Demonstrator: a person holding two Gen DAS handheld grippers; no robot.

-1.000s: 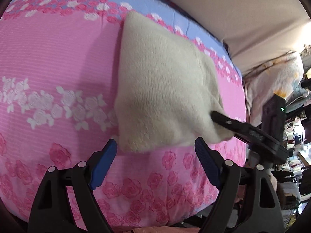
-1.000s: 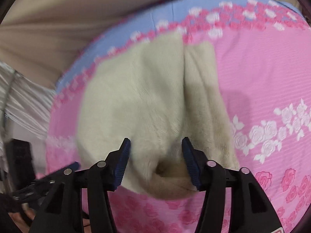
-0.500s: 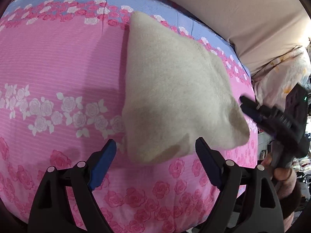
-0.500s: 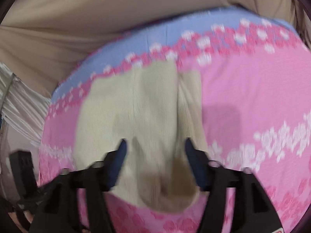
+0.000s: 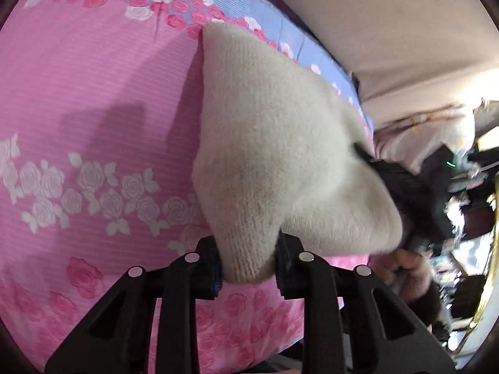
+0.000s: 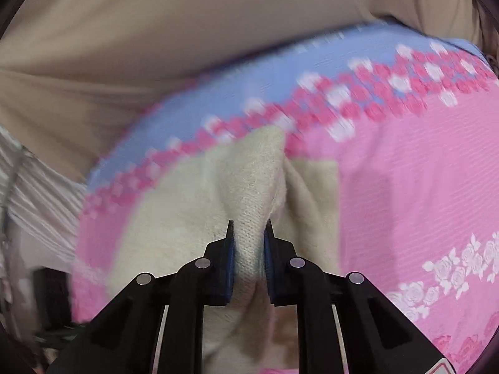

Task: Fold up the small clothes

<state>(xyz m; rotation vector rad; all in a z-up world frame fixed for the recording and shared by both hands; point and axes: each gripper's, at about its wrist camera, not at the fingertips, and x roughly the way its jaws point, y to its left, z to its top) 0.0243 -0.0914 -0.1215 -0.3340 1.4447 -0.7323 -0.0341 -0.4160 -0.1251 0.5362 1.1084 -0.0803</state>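
A cream knitted garment [image 5: 268, 143] lies on a pink rose-patterned bed sheet [image 5: 93, 99]. My left gripper [image 5: 248, 261] is shut on the garment's near left corner, with the knit bunched between the blue pads. In the right wrist view my right gripper [image 6: 249, 249] is shut on a raised fold of the same garment [image 6: 249, 187]. The right gripper also shows at the right of the left wrist view [image 5: 402, 180], partly hidden behind the lifted near right corner. The garment's far edge rests on the sheet.
A beige cover [image 5: 389, 15] lies beyond the sheet's blue border [image 6: 249, 74]. Cluttered shelves and bedding [image 5: 461, 187] stand off the bed's right side. A white pleated cloth [image 6: 34, 193] hangs at the left of the right wrist view.
Both grippers were open around the garment's near edge. Now both have closed on the garment's near corners, and the near edge is lifted off the sheet.
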